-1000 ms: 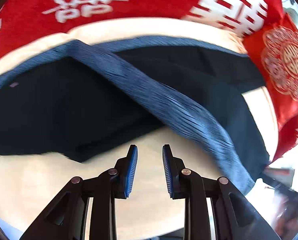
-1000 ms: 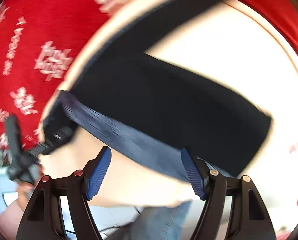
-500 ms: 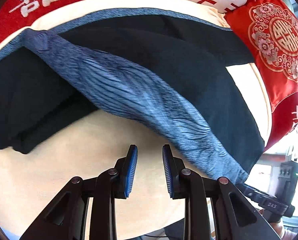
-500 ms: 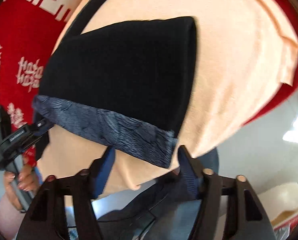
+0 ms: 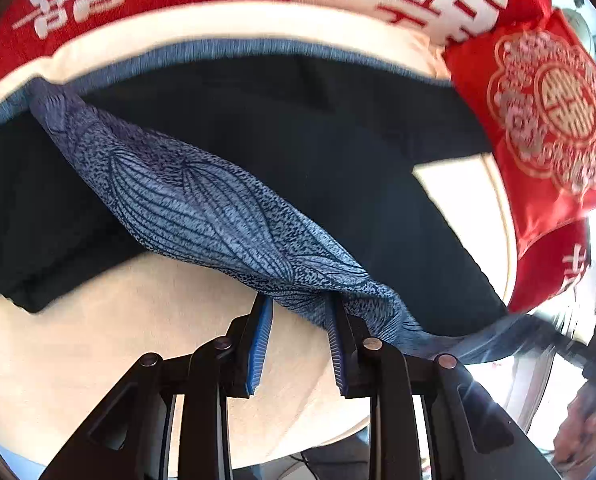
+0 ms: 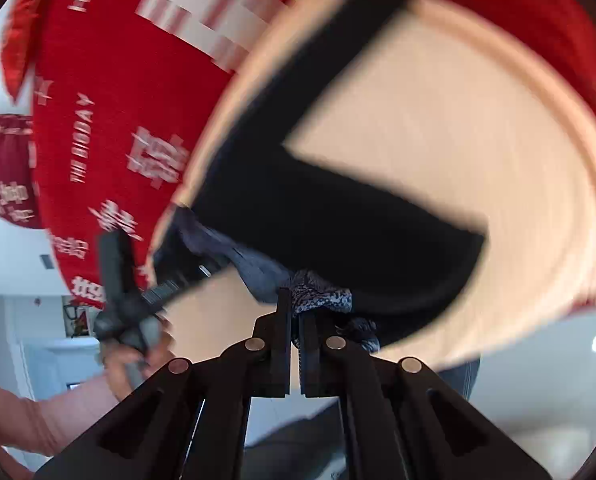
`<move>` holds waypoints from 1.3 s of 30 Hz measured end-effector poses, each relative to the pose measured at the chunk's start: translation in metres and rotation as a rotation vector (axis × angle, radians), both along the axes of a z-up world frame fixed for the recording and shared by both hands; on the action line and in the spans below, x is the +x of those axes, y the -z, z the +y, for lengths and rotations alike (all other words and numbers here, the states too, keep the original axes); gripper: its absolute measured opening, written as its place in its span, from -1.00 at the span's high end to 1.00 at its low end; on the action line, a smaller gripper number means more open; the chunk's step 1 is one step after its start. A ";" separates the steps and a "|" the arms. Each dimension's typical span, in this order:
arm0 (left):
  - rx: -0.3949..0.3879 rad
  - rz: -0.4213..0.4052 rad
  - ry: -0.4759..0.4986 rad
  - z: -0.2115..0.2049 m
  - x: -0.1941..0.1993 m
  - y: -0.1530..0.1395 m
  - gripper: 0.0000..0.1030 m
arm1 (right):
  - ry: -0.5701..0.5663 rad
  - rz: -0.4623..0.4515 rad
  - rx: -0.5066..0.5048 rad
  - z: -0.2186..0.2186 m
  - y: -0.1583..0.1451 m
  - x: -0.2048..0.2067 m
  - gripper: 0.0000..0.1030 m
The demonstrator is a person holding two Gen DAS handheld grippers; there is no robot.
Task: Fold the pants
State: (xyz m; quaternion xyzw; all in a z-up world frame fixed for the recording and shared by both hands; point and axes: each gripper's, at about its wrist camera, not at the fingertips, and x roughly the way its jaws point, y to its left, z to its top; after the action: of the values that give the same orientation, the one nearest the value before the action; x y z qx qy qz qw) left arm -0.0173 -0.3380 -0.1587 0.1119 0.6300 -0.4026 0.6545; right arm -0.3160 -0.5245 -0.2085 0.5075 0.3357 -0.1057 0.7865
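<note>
We pinch the waistband (image 5: 225, 216) with both: right gripper (image 6: 294, 312) clamped tight on it, left gripper (image 5: 300, 312) narrowly gripping it; lift evenly, keep pants (image 5: 338, 152) taut.

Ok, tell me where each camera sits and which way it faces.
Left wrist: on the left tongs, looking down along them at dark navy pants with a blue patterned waistband on peach cloth; its tongs show.
Right wrist: on the right tongs, shut on the waistband, facing across the pants; the person's left hand shows.
Shared: pants, waistband, peach cloth.
</note>
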 end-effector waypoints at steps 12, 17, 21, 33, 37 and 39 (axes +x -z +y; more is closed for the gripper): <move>-0.109 -0.277 -0.150 -0.053 0.059 -0.083 -0.28 | -0.121 0.047 -0.306 -0.184 -0.098 0.144 0.89; 0.016 -0.318 -0.218 -0.073 0.091 -0.043 -0.28 | -0.101 0.192 -0.357 -0.233 -0.075 0.197 0.77; 0.190 -0.330 -0.206 -0.081 0.099 0.015 -0.28 | -0.124 0.284 -0.459 -0.235 -0.062 0.212 -0.49; 0.221 -0.318 -0.206 -0.072 0.095 0.032 -0.31 | 0.072 0.226 -0.062 -0.197 0.019 0.135 -0.09; 0.206 -0.324 -0.199 -0.077 0.101 0.036 -0.31 | 0.181 0.116 0.033 -0.207 0.039 0.129 -0.05; 0.208 -0.327 -0.196 -0.076 0.100 0.036 -0.31 | 0.187 0.109 0.035 -0.212 0.040 0.134 0.89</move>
State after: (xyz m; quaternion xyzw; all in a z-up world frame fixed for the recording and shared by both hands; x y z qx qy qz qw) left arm 0.0823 -0.4137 -0.1946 0.1807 0.5614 -0.2463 0.7692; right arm -0.1821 -0.7363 -0.2490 0.5437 0.3311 -0.2001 0.7448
